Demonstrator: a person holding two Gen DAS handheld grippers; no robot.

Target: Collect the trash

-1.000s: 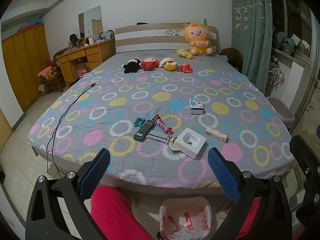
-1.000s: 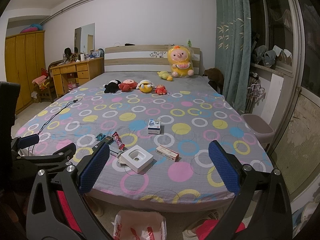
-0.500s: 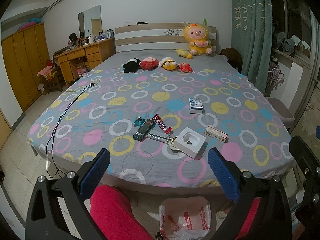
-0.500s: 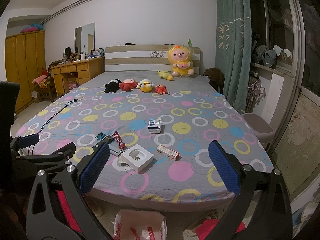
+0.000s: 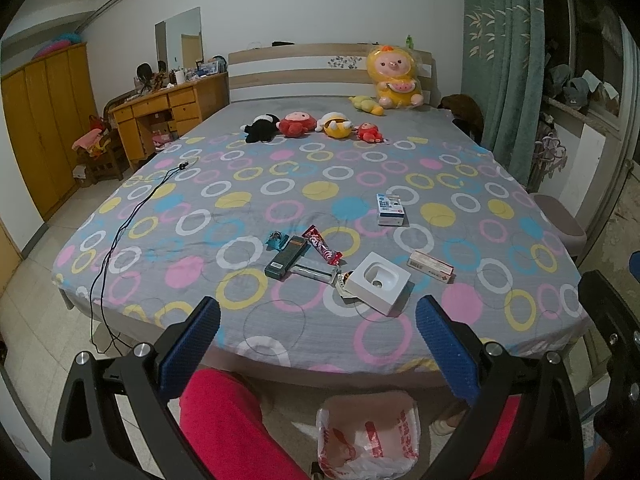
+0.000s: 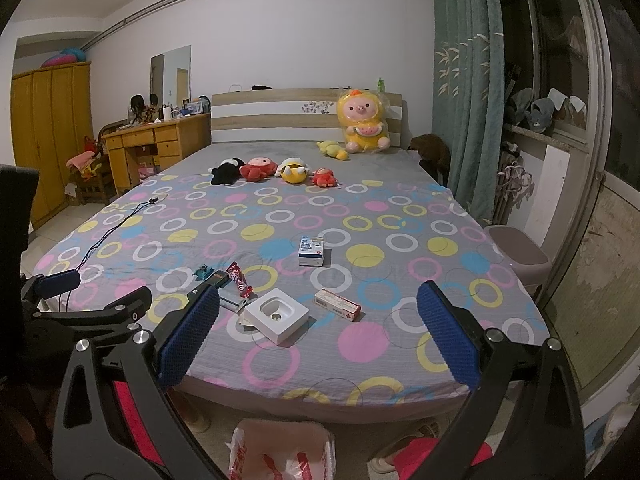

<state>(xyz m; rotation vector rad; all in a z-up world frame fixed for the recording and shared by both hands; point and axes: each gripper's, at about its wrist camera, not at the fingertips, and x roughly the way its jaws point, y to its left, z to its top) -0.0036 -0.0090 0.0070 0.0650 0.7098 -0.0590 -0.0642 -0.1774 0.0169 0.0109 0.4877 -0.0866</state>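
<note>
Trash lies near the foot of the bed (image 5: 280, 168): a white square box (image 5: 378, 282) (image 6: 277, 314), a red candy wrapper (image 5: 322, 249) (image 6: 239, 283), a dark green box (image 5: 287, 257), a small teal wrapper (image 5: 275, 239), a red-and-white carton (image 5: 430, 265) (image 6: 337, 303) and a blue-and-white carton (image 5: 389, 209) (image 6: 311, 251). A white-and-red plastic bag (image 5: 368, 436) (image 6: 282, 450) sits open on the floor below. My left gripper (image 5: 318, 346) and right gripper (image 6: 318, 334) both hang open and empty short of the bed's edge.
Several plush toys (image 5: 316, 124) lie by the headboard. A black cable (image 5: 120, 232) trails over the bed's left side to the floor. A wooden desk (image 5: 168, 114) and wardrobe (image 5: 44, 120) stand left, a curtain (image 5: 500, 60) and stool (image 5: 560, 220) right. Red-clad legs (image 5: 224, 420) are below.
</note>
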